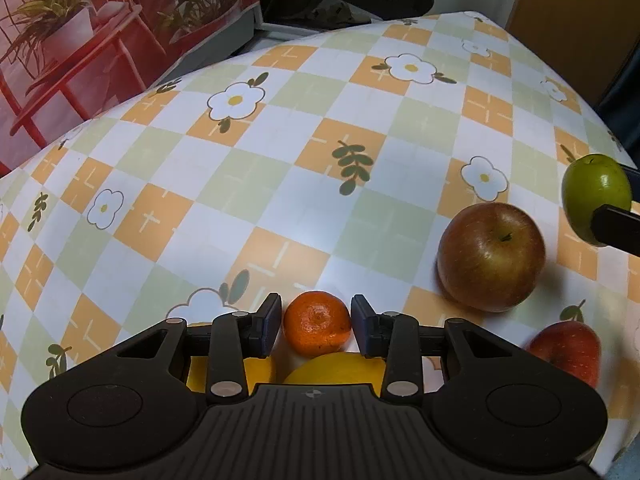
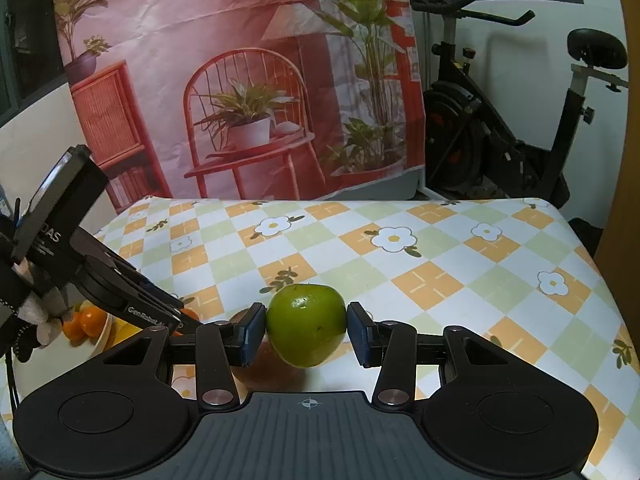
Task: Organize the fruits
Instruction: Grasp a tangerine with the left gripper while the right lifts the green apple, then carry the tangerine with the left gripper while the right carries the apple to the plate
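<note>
The sorting looks partly done: the left gripper (image 1: 316, 326) has its jaws closed on a tangerine (image 1: 317, 321), the right gripper (image 2: 306, 330) clamps a green apple (image 2: 306, 330) above the counter (image 2: 440, 248), while two red apples (image 1: 491, 256) remain loose and a bowl (image 2: 102, 330) already holds citrus.

Checkered tablecloth (image 2: 440, 264) in orange, pale green and white squares, printed with white flowers and dark leaf sprigs, spread over the whole table. Behind its far edge, a hanging backdrop (image 2: 240, 80) picturing a red rattan chair, potted plants, a lamp and a wicker cabinet; creased in places, seen again at the upper left (image 1: 80, 40) of the left wrist view. To the right of the backdrop, a black exercise bike (image 2: 500, 128) with handlebars and saddle, standing against a white wall.
</note>
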Motion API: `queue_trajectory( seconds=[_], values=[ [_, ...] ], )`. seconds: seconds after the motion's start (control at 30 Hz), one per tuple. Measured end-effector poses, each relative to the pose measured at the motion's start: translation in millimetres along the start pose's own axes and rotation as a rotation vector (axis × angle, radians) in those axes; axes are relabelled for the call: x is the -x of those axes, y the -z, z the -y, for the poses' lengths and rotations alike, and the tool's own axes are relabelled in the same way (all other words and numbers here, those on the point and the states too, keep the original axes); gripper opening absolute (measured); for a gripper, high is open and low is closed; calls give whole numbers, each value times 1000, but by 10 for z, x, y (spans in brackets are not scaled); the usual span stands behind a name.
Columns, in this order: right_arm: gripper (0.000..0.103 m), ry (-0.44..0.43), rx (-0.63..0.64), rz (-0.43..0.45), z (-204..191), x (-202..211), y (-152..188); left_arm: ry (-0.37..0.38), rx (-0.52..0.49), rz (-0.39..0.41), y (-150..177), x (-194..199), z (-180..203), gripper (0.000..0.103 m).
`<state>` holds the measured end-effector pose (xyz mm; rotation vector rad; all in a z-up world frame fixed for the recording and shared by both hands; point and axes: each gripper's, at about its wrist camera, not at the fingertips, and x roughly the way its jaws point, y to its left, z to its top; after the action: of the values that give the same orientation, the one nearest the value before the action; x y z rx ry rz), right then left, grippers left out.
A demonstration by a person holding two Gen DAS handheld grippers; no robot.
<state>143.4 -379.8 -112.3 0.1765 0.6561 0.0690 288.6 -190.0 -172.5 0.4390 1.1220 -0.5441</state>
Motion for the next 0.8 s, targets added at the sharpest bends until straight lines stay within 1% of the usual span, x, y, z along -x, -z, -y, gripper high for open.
queue_trajectory(
  seconds=[0.07, 0.13, 0.5, 0.8],
  values=[
    [41, 0, -2, -1, 2, -2, 1, -5, -9, -5, 9, -17, 16, 40],
    [41, 2, -1, -1, 1, -2, 1, -14, -21, 11, 21, -13, 43, 39],
    [41, 6, 12, -7, -63, 2, -6, -9, 13, 74, 52, 133, 18, 38],
    [41, -5, 49, -4, -243, 53, -93, -2, 43, 178, 214, 507, -38, 38]
  ],
)
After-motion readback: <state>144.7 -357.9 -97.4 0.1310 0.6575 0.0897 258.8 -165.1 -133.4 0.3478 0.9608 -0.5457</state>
